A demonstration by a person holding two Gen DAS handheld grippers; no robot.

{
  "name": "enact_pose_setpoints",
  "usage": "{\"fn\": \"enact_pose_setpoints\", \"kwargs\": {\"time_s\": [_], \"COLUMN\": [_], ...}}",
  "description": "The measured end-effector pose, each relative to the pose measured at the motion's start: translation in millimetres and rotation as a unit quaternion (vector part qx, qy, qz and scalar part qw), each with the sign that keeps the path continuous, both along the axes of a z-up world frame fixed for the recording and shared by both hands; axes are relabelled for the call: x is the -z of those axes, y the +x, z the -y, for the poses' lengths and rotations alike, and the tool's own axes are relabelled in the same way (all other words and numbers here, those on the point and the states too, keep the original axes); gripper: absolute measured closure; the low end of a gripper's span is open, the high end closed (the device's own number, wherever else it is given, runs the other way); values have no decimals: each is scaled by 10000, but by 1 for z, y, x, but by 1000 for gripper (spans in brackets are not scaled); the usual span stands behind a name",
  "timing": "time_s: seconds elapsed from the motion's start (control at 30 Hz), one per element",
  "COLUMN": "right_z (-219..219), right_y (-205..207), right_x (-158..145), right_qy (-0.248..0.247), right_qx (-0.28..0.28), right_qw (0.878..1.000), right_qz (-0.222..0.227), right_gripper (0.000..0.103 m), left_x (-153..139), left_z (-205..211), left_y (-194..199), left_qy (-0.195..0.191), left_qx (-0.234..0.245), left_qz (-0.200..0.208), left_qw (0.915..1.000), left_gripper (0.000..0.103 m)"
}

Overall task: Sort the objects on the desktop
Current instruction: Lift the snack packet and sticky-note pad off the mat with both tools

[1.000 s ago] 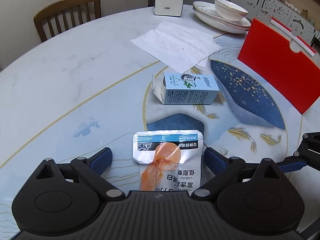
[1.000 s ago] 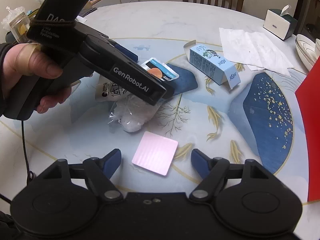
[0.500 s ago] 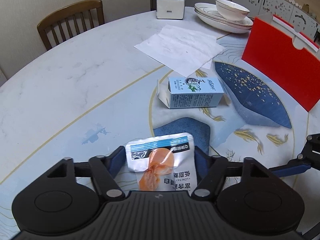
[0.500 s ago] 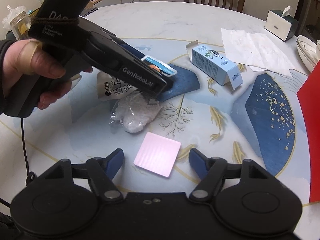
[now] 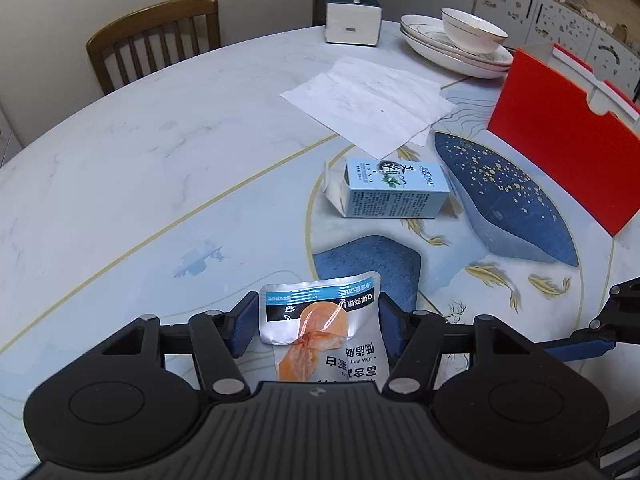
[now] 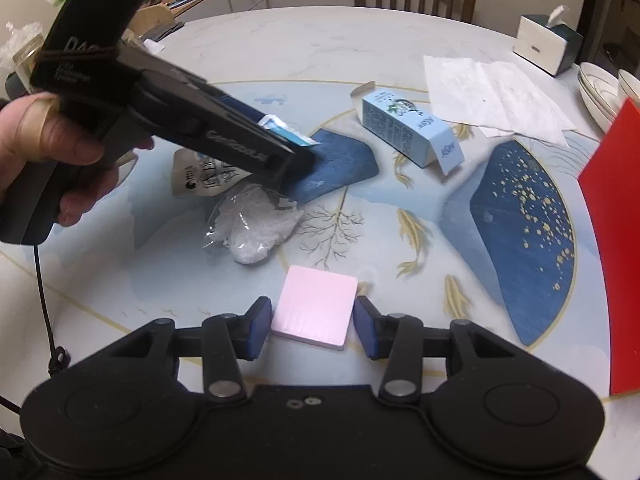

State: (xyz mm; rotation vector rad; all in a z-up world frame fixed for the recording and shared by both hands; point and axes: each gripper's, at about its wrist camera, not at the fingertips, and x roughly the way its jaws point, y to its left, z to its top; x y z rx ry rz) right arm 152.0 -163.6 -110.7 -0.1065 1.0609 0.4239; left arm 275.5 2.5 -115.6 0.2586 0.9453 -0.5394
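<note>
- Both claws are closing at once, each around its own item on the round table [image 5: 160, 168]. My read: two pick-ups running in parallel, both at the grasp stage, nothing sorted yet.
- Left gripper [image 5: 318, 326]: jaws closing on the snack pouch [image 5: 320, 320]; blue pads sit against both side edges and the pouch front bows up between them, so I'd call it grasped. A second ago the jaws stood wide with clear gaps either side of the pouch.
- In the right wrist view the pouch end pokes out past the left claw tip, with a hand [image 6: 48, 160] on its handle; I can't tell if the pouch is off the table.
- Right gripper [image 6: 314, 322]: jaws closing around the pink pad [image 6: 316, 308], which lies flat on the table. Left pad looks touching, right pad just beside the edge; not clenched yet. A second ago both pads were well clear of it.
- Untouched, same spots as before: blue carton [image 5: 394, 192] lying on its side mid-table, clear plastic bag [image 6: 256, 228] near the left claw, red folder [image 5: 560, 152] standing at the right edge.
- Risk, as a judgement: the pad is thin and flat, so the pads could skate over its edges.
</note>
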Motion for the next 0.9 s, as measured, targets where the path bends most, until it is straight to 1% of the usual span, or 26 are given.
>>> {"fn": "enact_pose_setpoints", "kwargs": {"time_s": [0.17, 0.47, 0.6, 0.9], "right_z": [8, 26, 35, 53], "right_y": [-3, -7, -11, -24], "right_x": [-5, -19, -26, -43], "right_qy": [77, 212, 278, 323], "right_qx": [91, 271, 362, 385], "right_qw": [9999, 9993, 9987, 9979], "right_qz": [35, 152, 206, 409], "right_gripper": [59, 59, 59, 59], "left_x": [-3, -22, -29, -49], "left_z": [-10, -30, -38, -48], "left_y": [-2, -13, -23, -52], "left_qy": [-85, -349, -532, -828], "left_qx": [-177, -423, -551, -705], "left_qz": [-57, -30, -21, 167], "left_qw": [9998, 9985, 9971, 9939], "left_gripper": [43, 45, 45, 46]}}
